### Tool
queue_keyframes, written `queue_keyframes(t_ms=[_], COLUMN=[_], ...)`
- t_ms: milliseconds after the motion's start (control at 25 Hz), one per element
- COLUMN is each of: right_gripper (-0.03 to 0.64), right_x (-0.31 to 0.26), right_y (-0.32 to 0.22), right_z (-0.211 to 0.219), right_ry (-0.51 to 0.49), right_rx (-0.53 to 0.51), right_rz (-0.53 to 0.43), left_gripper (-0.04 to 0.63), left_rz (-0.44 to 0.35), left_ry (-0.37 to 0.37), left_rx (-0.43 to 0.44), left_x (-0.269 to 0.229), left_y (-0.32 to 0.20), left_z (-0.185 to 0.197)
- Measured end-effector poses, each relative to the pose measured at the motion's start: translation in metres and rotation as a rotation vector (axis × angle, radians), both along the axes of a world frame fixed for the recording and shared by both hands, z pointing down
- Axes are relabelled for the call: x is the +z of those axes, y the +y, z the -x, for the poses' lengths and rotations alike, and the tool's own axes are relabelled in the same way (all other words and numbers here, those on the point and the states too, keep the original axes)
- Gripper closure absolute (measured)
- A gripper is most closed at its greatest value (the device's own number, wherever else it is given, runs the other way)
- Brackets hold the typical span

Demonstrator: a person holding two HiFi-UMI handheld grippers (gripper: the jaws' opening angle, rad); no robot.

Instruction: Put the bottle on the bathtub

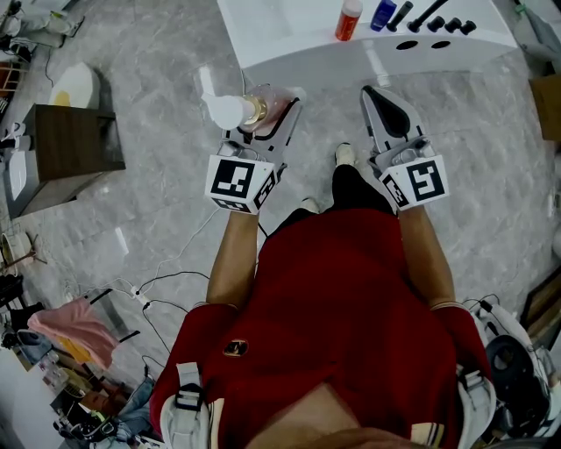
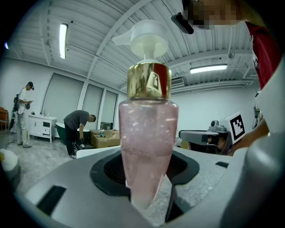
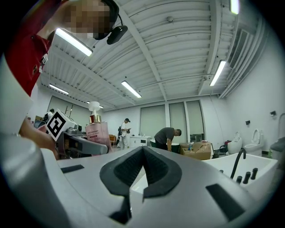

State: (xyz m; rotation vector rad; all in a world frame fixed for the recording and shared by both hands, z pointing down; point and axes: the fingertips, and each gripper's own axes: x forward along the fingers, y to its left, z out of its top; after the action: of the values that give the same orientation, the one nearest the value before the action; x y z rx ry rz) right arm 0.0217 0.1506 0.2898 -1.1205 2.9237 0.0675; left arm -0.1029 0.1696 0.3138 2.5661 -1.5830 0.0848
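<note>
1. Left gripper (image 1: 267,112) pinches the pink pump bottle (image 1: 254,109) upright between its jaws, just short of the white bathtub (image 1: 289,39) rim, over the marble floor (image 1: 158,96);
2. Right gripper (image 1: 386,101) beside it, equally near the bathtub; jaws pressed together, empty;
3. On the bathtub ledge: orange bottle (image 1: 349,19), blue bottle (image 1: 383,14), black taps (image 1: 434,19).

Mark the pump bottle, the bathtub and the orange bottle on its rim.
pump bottle (image 2: 149,147), left gripper view, pink body.
bathtub (image 1: 465,53), head view, bare white rim.
orange bottle (image 1: 348,21), head view, middle of its body.
</note>
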Motion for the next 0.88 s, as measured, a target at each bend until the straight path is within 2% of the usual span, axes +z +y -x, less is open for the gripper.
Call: queue_keyframes(t_ms=[880], right_gripper=[0.621], right_x=[0.013], right_y=[-0.131], right_z=[-0.027], right_ry=[-0.017], right_rx=[-0.068], right_rz=[0.040], left_gripper=[0.371], left_rz=[0.057], left_ry=[-0.040], left_rx=[-0.097], left_x=[0.020], left_y=[-0.119], left_z=[-0.016])
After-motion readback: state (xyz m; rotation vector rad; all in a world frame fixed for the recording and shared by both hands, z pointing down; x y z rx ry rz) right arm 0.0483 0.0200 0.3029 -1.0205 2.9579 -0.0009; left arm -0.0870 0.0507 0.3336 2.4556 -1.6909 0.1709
